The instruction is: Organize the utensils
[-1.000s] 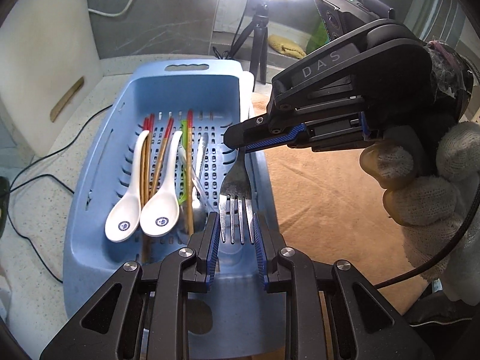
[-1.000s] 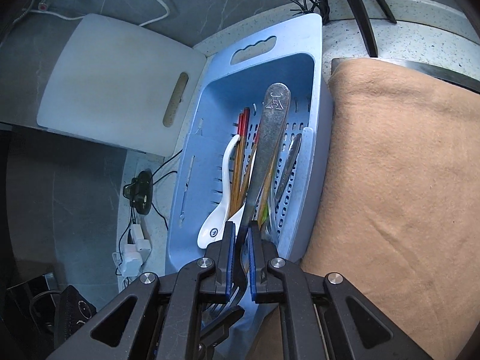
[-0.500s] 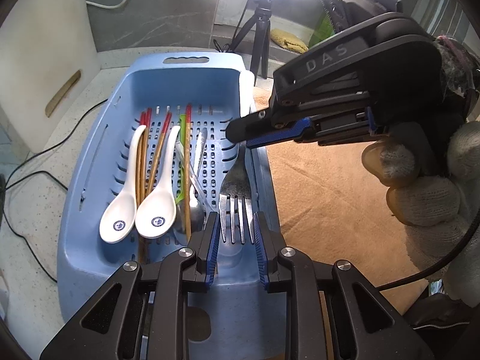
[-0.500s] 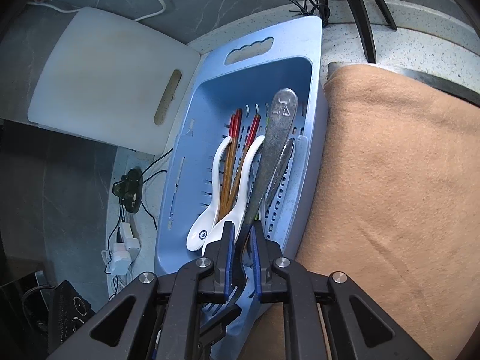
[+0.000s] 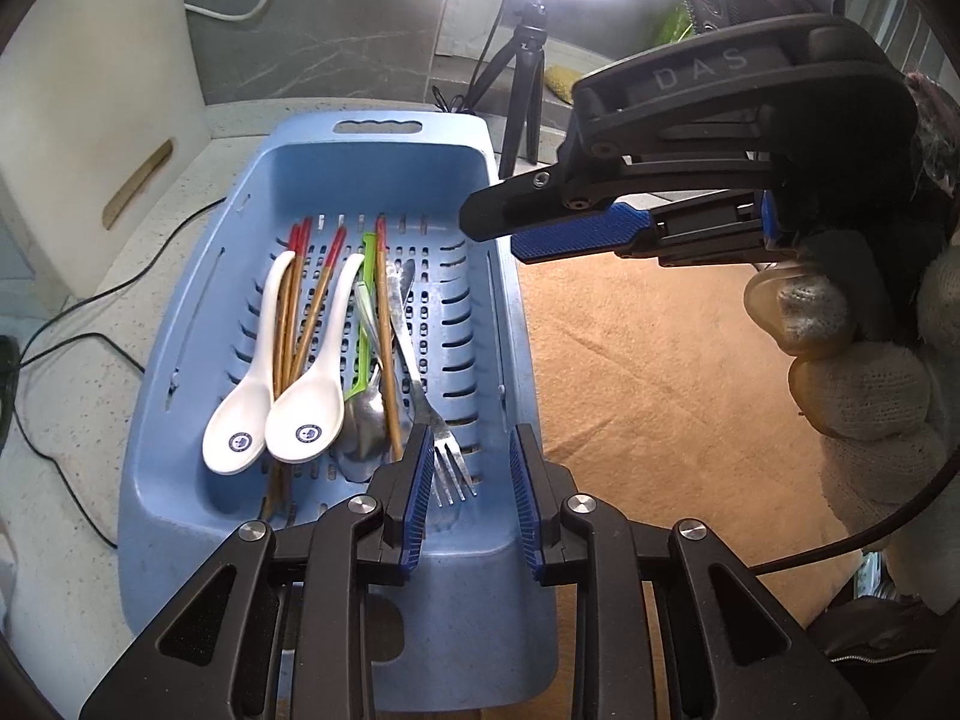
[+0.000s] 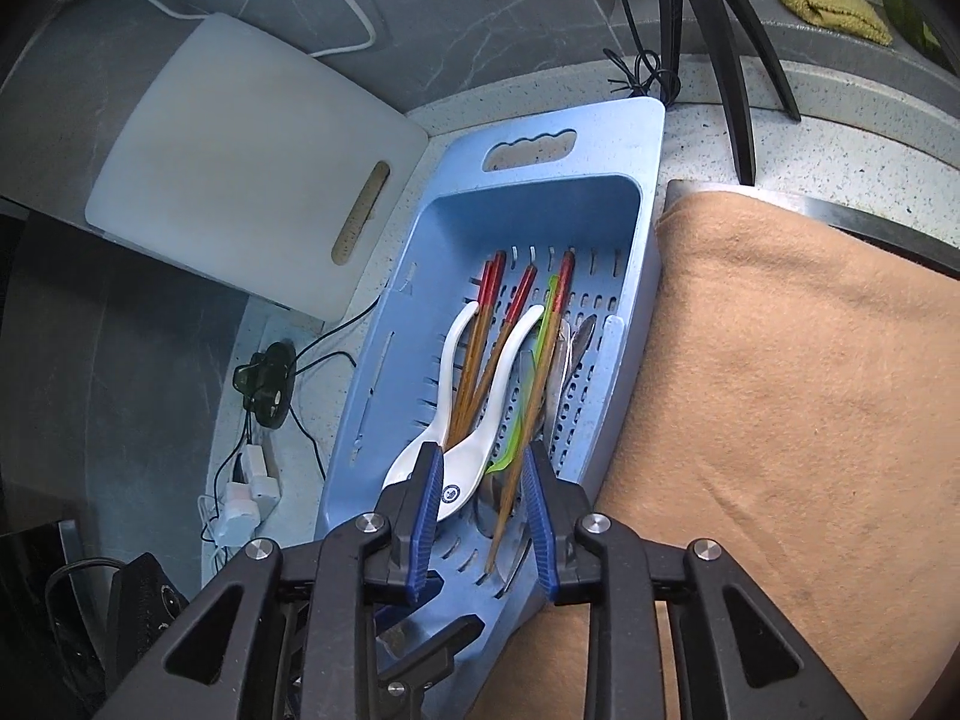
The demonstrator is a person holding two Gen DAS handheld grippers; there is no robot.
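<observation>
The fork point(image 5: 429, 414) is lying in the blue drain basket point(image 5: 198, 360), handle pointing away, tines between the left tool's point(image 5: 471, 471) parted pads, untouched. The right tool point(image 6: 483, 519) is opening, gripping nothing, hovering over the spoons; the left hand is nearer.

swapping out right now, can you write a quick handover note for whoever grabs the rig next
Left gripper: open, nothing gripped. The fork's tines show between its fingers, but the pads are clear of them.
Right gripper: fingers opening, nothing between them, above the basket.
Blue basket on the counter, beside the brown cloth. It holds the fork, two white spoons, red-tipped chopsticks, a metal spoon and a green utensil.
Done: the fork lies in the basket.
Left: the pieces overlap in a loose pile, so sorting by type may remain. No other utensils are in view.
</observation>
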